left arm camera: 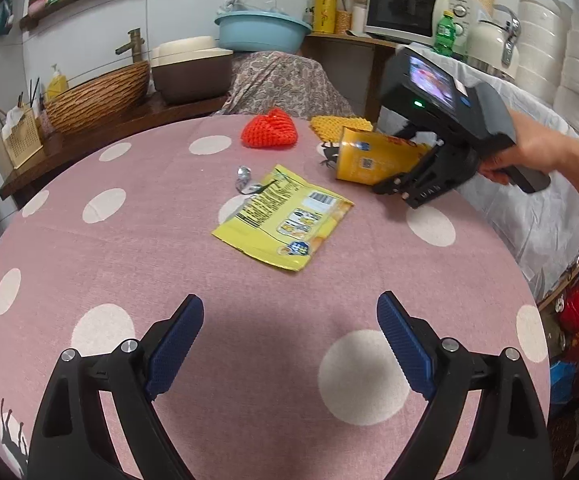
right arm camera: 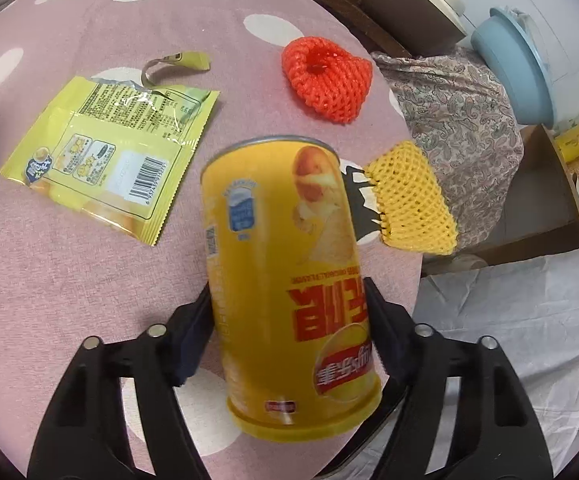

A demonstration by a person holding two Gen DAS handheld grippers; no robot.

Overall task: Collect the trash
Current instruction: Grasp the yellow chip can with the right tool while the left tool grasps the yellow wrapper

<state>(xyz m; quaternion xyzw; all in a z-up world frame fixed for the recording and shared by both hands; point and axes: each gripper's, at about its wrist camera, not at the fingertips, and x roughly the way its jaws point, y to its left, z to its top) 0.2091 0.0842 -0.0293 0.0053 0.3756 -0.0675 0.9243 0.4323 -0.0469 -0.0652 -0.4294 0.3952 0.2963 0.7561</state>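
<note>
While spread wide above the pink dotted tabletop (left arm camera: 89,264), left gripper (left arm camera: 289,344) released, blue pads (left arm camera: 177,344) well apart, nothing between them. Further ahead, near the middle of the cloth: flat yellow snack bag (left arm camera: 285,220), torn open, printed side up, with a small torn foil strip (left arm camera: 245,184) just beside its far edge. Beyond that, a red foam net (left arm camera: 269,128) lying on the cloth, and to its right a yellow foam net (left arm camera: 337,126) at the far rim. Rightmost, right gripper (left arm camera: 399,184) clenched on a yellow chip can (left arm camera: 373,156), held off the cloth and tilted, open end pointing toward the nets.

From the right wrist view, left to right: snack bag (right arm camera: 105,156) and foil strip (right arm camera: 177,62), then chip can (right arm camera: 285,280) clamped between both fingers of the right gripper (right arm camera: 289,332), red foam net (right arm camera: 325,80) beyond, yellow foam net (right arm camera: 413,200) hanging over the tabletop (right arm camera: 89,300) edge.
</note>
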